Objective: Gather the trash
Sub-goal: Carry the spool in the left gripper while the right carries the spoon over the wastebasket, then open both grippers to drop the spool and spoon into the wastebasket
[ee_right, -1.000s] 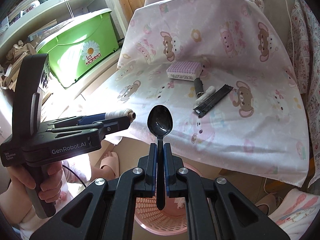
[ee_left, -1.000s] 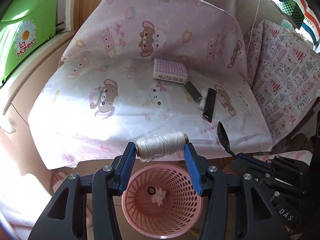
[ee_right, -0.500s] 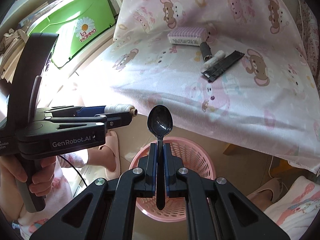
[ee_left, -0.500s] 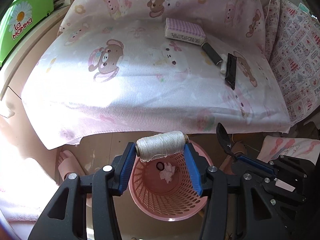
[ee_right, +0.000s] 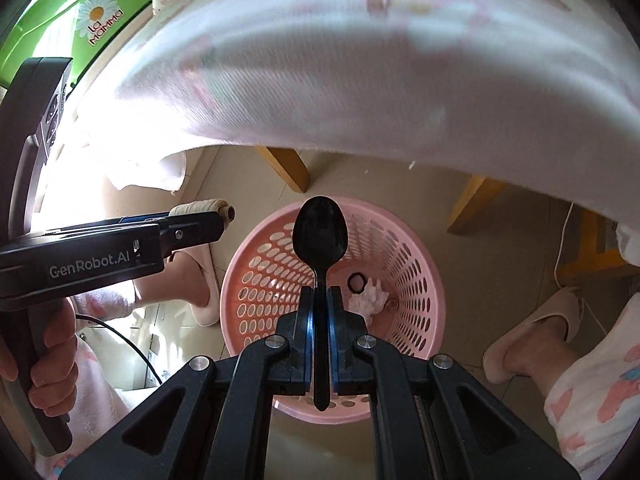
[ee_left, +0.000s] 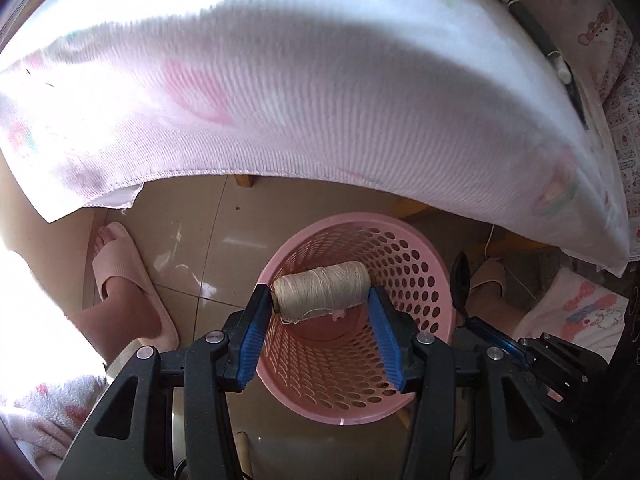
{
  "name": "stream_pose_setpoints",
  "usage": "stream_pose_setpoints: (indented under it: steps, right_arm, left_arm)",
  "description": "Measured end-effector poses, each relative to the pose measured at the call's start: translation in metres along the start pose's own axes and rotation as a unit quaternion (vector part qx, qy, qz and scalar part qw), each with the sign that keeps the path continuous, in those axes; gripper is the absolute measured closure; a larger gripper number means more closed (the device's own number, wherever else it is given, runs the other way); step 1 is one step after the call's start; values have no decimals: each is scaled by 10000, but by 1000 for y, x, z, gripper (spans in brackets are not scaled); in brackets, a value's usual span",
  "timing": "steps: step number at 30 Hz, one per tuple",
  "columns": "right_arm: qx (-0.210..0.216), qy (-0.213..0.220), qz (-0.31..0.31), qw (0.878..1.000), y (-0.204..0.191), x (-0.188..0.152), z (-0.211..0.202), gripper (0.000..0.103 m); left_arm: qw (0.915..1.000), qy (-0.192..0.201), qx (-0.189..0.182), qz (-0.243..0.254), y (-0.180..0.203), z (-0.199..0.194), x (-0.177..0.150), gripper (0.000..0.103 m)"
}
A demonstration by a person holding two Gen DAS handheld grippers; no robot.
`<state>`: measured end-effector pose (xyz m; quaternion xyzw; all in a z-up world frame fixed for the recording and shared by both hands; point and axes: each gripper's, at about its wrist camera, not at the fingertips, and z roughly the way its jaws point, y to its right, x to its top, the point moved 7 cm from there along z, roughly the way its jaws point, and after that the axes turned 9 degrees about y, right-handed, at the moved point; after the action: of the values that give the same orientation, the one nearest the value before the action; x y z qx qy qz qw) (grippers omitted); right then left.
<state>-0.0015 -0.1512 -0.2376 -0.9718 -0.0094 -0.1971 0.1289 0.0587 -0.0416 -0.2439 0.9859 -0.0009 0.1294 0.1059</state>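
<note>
My left gripper [ee_left: 320,294] is shut on a spool of cream twine [ee_left: 322,290] and holds it over the mouth of a pink perforated basket [ee_left: 416,256] on the floor. My right gripper [ee_right: 320,292] is shut on the handle of a black plastic spoon [ee_right: 320,236], held upright over the same basket [ee_right: 424,276]. The basket holds a crumpled white tissue [ee_right: 368,300] and a small black ring [ee_right: 357,282]. The left gripper with the spool also shows in the right wrist view [ee_right: 224,216], left of the basket. The spoon bowl shows in the left wrist view [ee_left: 459,280].
A table under a pink bear-print cloth [ee_left: 320,80] overhangs the basket; its wooden legs [ee_right: 286,168] stand behind. A dark strip and a pen-like item [ee_left: 536,32] lie on the cloth. The person's slippered feet [ee_left: 128,280] [ee_right: 536,332] flank the basket. A green bin [ee_right: 96,28] stands left.
Both grippers have tilted down and dropped closer to the basket, below the table edge. The spool and the spoon are still held.
</note>
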Motion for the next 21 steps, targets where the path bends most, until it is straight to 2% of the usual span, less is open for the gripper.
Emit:
stream_pose_setpoints:
  steps: [6,9,11,18,21]
  right_arm:
    - [10,-566,389,9976,14,-17,42,96]
    - [13,-794,649,9947,22,-25,59,96]
    - [-18,-898,846,9924,28,-29,68,96]
    - [-111,-950,1105,9893,39,-31,80,96]
    - [-168,-984,1186,9879,43,-35,87,96]
  left_arm:
    - [9984,-502,161,-201,-10,38,-18,55]
    - [9954,-924,76,-219,-7,59,-34,55]
    - [9934,-1118,207,-162,-10,71,-45,55]
    - [9899,-1347,434,56,-11,86,-58,55]
    - [9885,-1462,377,-34,-14,92,-62,54]
